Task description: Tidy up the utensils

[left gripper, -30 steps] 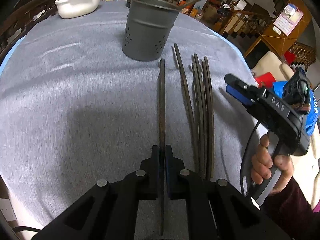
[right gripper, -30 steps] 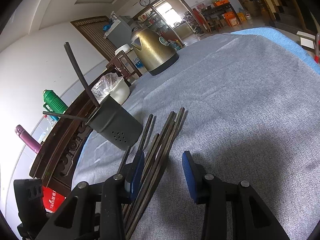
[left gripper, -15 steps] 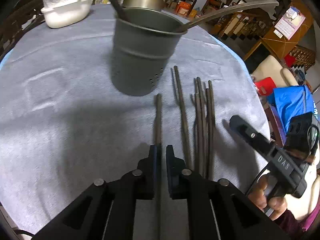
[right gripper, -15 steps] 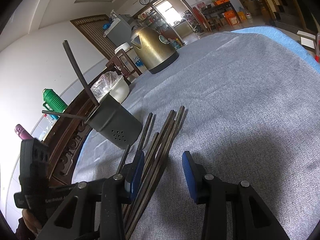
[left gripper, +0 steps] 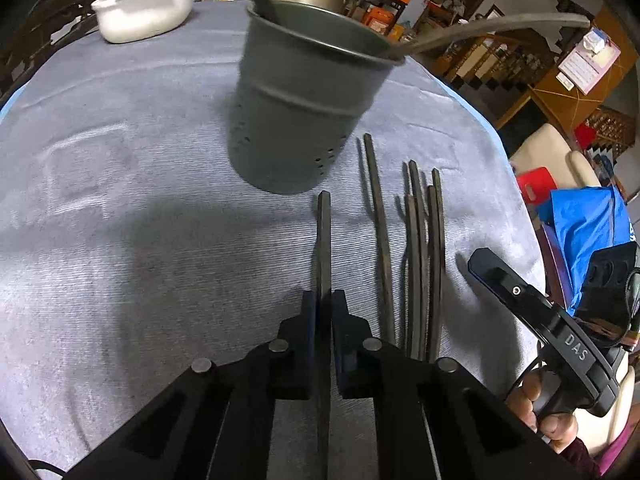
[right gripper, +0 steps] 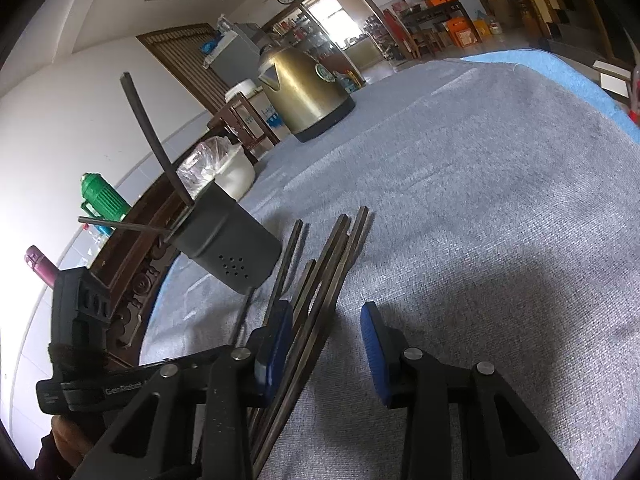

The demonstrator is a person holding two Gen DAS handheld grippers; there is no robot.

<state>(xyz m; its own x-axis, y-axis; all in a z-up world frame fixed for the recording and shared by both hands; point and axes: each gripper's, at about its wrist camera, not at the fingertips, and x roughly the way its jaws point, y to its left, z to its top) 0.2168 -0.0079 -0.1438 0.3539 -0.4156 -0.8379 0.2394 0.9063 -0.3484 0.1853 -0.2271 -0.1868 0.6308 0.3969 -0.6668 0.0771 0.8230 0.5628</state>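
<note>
My left gripper (left gripper: 323, 304) is shut on a dark chopstick (left gripper: 323, 240) and holds it lifted, its tip pointing toward the grey perforated utensil holder (left gripper: 300, 120). The holder has two utensils leaning in it and also shows in the right wrist view (right gripper: 230, 248). Several more dark chopsticks (left gripper: 416, 248) lie side by side on the grey cloth to the right. My right gripper (right gripper: 326, 344) is open, low over the near ends of those chopsticks (right gripper: 320, 280). It also shows in the left wrist view (left gripper: 532, 312).
A brass kettle (right gripper: 306, 92) stands beyond the holder. A white bowl covered in plastic (left gripper: 144, 4) sits at the far left of the grey cloth (left gripper: 120, 200). The table's right edge drops to chairs and a blue bag (left gripper: 584, 220).
My left gripper has lifted the chopstick off the cloth and carried it forward toward the holder, which now looks much larger. My right gripper has stayed still and open.
</note>
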